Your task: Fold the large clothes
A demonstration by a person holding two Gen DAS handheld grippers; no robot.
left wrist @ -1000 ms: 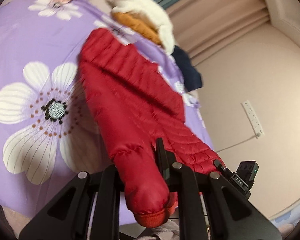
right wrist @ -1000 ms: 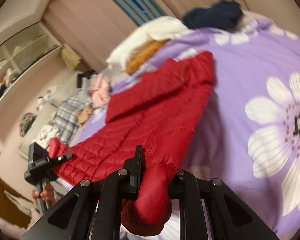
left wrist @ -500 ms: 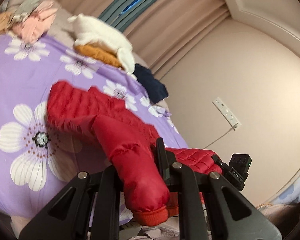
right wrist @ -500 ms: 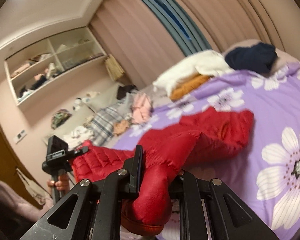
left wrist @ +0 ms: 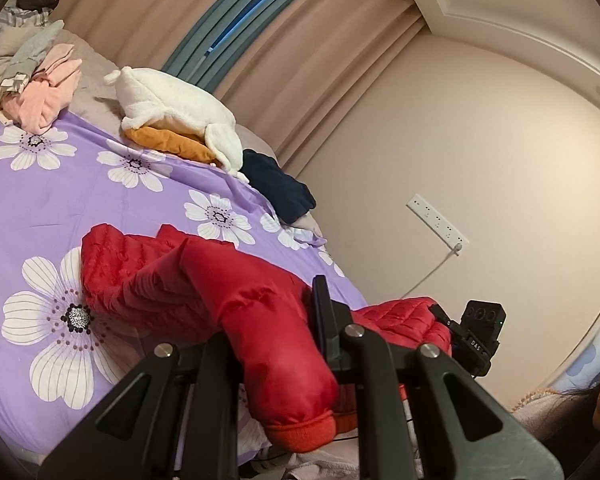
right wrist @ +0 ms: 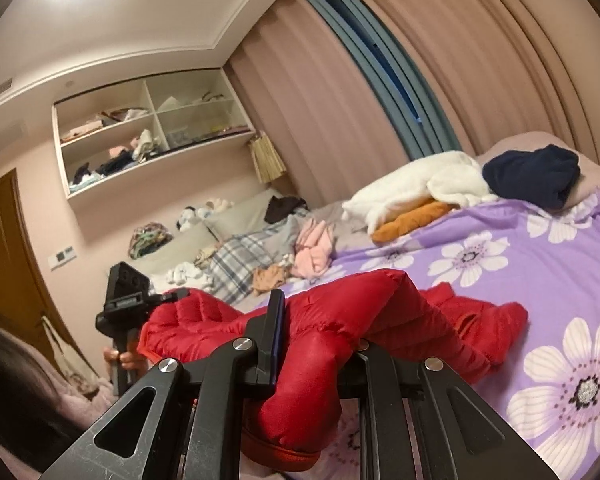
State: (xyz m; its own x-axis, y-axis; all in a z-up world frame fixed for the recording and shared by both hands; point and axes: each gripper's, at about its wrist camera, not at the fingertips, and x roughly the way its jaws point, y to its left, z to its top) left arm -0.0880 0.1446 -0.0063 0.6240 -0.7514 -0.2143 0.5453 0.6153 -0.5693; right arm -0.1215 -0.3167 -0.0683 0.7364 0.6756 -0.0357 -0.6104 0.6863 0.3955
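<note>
Red puffer jacket (left wrist: 172, 280): far end on the purple bed (left wrist: 60, 200), near end raised. Left tool (left wrist: 276, 344) and right tool (right wrist: 316, 360) each clamp a sleeve. Risk: slick padded cuffs could slip free under the jacket's weight.

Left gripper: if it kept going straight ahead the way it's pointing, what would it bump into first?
The left gripper, shut on a sleeve of the red jacket, would probably meet the jacket's bunched body lying on the purple bedspread first. Depth is hard to judge in the fisheye view.
</note>
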